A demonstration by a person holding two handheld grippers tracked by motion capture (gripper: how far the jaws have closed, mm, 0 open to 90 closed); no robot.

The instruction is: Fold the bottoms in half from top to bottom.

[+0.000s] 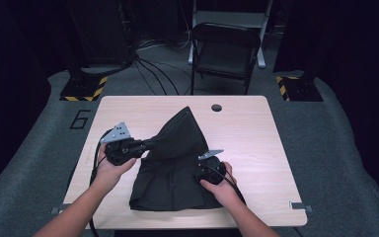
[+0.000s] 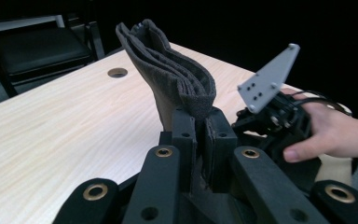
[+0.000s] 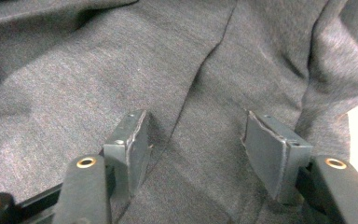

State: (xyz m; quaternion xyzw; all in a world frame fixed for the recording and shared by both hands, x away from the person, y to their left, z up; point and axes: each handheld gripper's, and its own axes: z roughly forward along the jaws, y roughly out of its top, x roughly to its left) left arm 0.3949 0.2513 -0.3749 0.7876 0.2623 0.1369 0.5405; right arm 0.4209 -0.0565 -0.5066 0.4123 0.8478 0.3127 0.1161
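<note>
Lying across the middle of the light wooden worktop (image 1: pixel 256 128), reaching toward its near edge, is a dark grey garment (image 1: pixel 175 173), partly folded. Its lower part is spread flat near the near edge, with a few creases running lengthwise; its upper part is pulled up into a peak that points toward the far edge, short of the round cable hole (image 1: pixel 216 107). Left gripper (image 1: pixel 150 143) comes in from the worktop's left side, held level, and is clenched on a bunched fold at the garment's left edge. In the left gripper view the two jaws stand pressed together with several layers of cloth (image 2: pixel 177 84) pinched between them, and the layers rise upright above the jaws as a stacked ridge. Right gripper (image 1: pixel 199 168) sits on the garment's right part, close to the near right of the cloth, with the person's right hand (image 1: pixel 224 185) wrapped around its body. Its jaws stand apart, released: in the right gripper view the two pads (image 3: pixel 272 151) rest over flat grey fabric (image 3: pixel 121 65) with a seam line running between them, and nothing is pinched. Whether the pads touch the cloth cannot be told. Left hand (image 1: pixel 109 170) holds its gripper's body near the left edge of the worktop. A folding chair (image 1: pixel 224 49) stands on the floor beyond the far edge.
</note>
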